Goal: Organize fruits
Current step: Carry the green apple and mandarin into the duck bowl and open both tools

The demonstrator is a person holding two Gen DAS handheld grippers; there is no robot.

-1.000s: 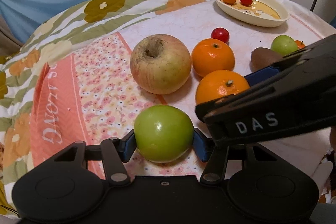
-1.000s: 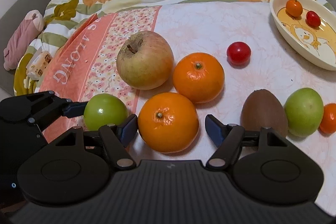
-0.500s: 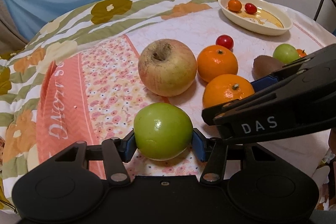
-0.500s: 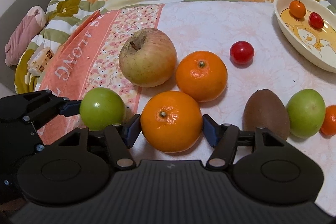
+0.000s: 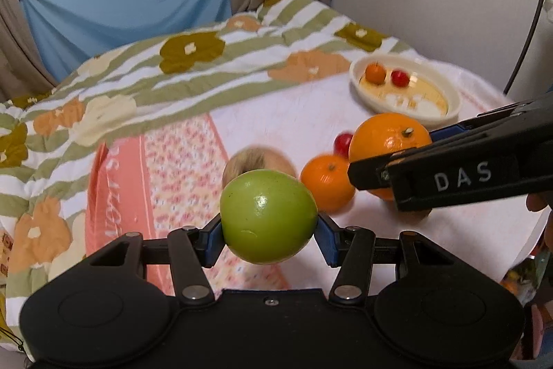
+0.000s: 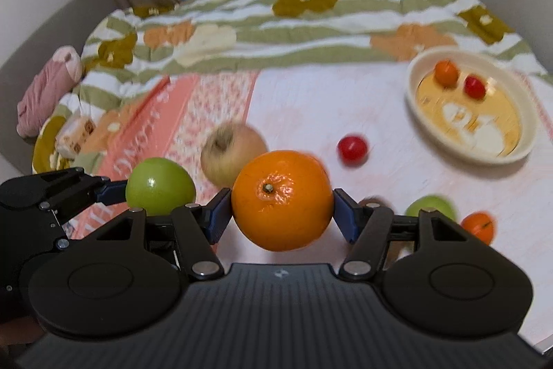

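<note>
Green apple (image 5: 268, 216) clamped, left gripper (image 5: 269, 236) | orange (image 6: 282, 199) clamped, right gripper (image 6: 282, 219) | bowl (image 6: 525, 140) beyond

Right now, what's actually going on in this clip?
A person is sorting fruit on a cloth-covered table with two handheld grippers. The left gripper is clamped on a green apple, the right gripper on an orange, and both fruits appear lifted off the cloth. A second orange, a large russet apple and a cherry tomato remain on the table. The cream dish holds two small fruits.
</note>
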